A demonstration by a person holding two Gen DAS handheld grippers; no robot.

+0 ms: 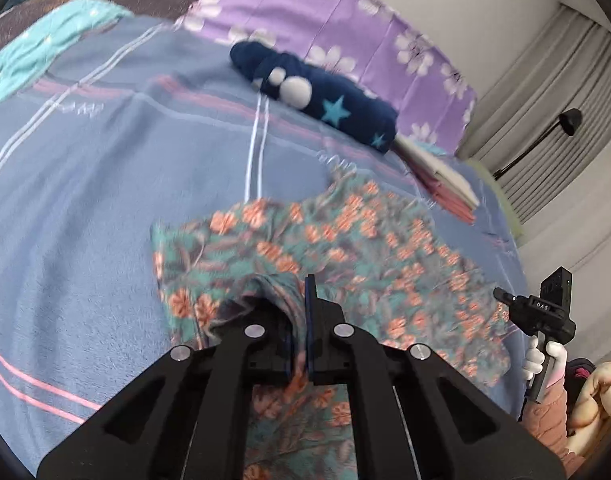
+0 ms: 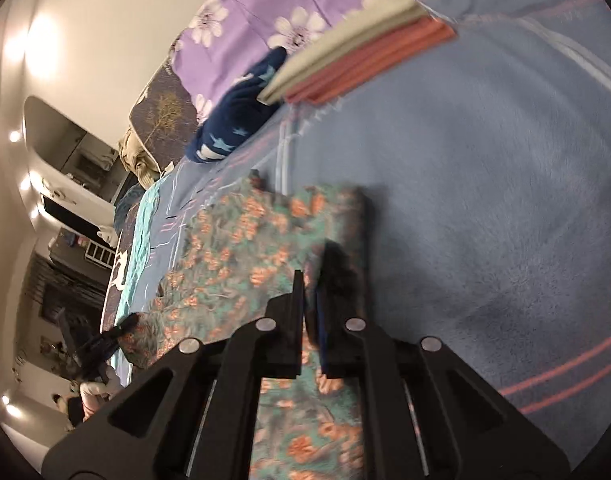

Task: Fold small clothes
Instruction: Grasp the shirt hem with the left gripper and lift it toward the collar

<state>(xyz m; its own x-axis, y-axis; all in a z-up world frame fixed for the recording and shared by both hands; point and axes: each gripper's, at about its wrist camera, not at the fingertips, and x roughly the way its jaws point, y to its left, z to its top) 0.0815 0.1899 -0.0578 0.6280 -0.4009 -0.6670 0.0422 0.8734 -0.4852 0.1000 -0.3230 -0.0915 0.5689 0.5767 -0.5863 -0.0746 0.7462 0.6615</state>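
Note:
A teal garment with orange flowers (image 1: 345, 240) lies spread on the blue blanket (image 1: 85, 184). My left gripper (image 1: 301, 300) is shut on a bunched edge of the garment at its near left side. In the left wrist view the right gripper (image 1: 501, 294) shows at the garment's far right edge, held by a white-gloved hand. In the right wrist view my right gripper (image 2: 311, 280) is shut on an edge of the same garment (image 2: 241, 248), with cloth pinched between its jaws. The left gripper (image 2: 125, 322) shows small at the far left, on the cloth.
A dark blue star-patterned bundle (image 1: 325, 96) lies at the back by a purple flowered pillow (image 1: 345, 20). A stack of folded pink and cream cloths (image 1: 445, 180) sits behind the garment, also in the right wrist view (image 2: 361, 56). The bed edge is at the right.

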